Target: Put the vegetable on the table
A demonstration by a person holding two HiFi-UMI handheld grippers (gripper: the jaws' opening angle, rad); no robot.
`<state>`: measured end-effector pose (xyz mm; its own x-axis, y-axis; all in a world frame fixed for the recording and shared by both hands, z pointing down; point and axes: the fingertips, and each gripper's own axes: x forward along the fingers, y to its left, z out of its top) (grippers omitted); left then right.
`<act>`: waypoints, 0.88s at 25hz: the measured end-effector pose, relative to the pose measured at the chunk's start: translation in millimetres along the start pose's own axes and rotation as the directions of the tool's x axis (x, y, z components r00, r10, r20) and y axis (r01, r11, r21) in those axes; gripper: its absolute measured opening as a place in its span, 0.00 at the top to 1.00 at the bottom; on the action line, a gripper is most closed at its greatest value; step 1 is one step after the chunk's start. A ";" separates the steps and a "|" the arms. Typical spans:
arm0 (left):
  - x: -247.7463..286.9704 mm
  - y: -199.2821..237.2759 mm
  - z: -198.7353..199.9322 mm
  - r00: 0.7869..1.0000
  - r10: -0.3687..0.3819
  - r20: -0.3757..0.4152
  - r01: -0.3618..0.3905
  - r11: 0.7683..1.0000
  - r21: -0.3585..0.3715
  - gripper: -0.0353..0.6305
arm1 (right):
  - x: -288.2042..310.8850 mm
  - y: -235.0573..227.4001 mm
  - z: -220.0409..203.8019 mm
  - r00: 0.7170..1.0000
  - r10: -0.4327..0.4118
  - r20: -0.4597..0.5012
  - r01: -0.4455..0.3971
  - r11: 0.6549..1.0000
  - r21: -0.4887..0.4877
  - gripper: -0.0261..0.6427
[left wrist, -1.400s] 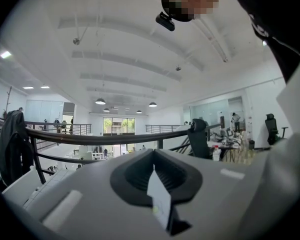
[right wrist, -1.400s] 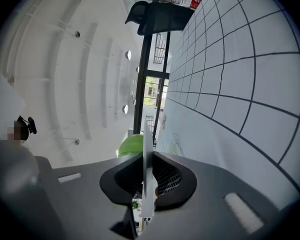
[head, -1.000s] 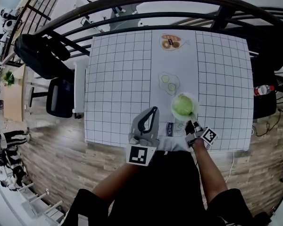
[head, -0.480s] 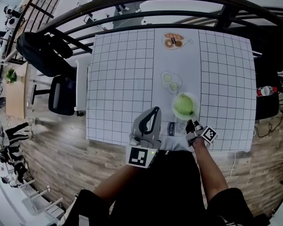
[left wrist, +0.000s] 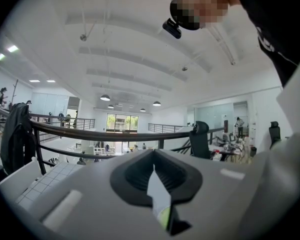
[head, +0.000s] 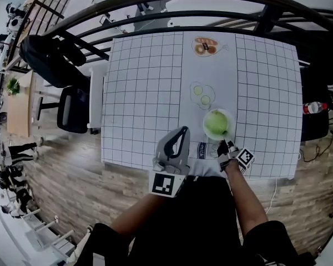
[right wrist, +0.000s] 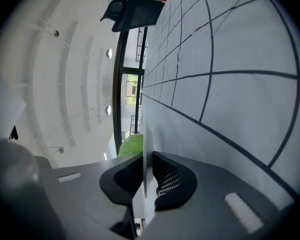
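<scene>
Our right gripper [head: 226,143] [right wrist: 145,170] is turned on its side. Its jaws are pinched on the thin rim of a white bowl [head: 230,121] [right wrist: 142,144]. In the right gripper view the rim stands like a thin white wall between the two dark pads.

The green vegetable [head: 215,124] [right wrist: 130,145] sits inside that bowl, round and light green. It fills most of the bowl. In the right gripper view it peeks out just behind the rim.

The bowl is on the near part of the table [head: 139,93] [right wrist: 230,59], which has a white cloth with black squares.

Our left gripper [head: 182,132] [left wrist: 157,196] is to the left of the bowl, near the table's edge. Its jaws are together, with only a thin slit between them, and we see nothing held in them.

A small box [head: 202,150] lies between the two grippers, just beside the bowl. Past the bowl we see two green slices [head: 200,95] lying flat. At the far edge there is some brown food [head: 205,47]. A dark chair [head: 72,111] stands to the left of the table.
</scene>
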<state>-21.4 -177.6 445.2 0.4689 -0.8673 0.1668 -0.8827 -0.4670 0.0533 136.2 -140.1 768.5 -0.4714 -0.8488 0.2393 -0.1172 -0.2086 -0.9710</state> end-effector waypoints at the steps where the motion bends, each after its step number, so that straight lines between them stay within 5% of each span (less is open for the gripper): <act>1: -0.1 -0.6 -0.2 1.000 -0.002 0.002 0.002 1.000 -0.001 0.93 | -0.8 -2.4 0.9 1.000 -0.011 0.002 0.011 1.000 -0.002 0.91; 5: -0.2 -1.7 0.0 1.000 -0.008 0.008 0.008 1.000 0.000 0.93 | -6.2 -18.5 0.6 0.997 -0.082 -0.008 0.082 0.997 -0.006 0.91; 22: -2.4 4.1 3.5 1.000 0.006 0.018 -0.006 1.000 -0.024 0.93 | -10.8 -17.4 -1.8 0.989 -0.145 0.020 0.145 0.989 -0.015 0.92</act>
<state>-26.0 -178.1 441.5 0.4641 -0.8732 0.1490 -0.8858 -0.4578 0.0761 141.8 -126.4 782.8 -0.4322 -0.8191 0.3773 -0.1978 -0.3221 -0.9258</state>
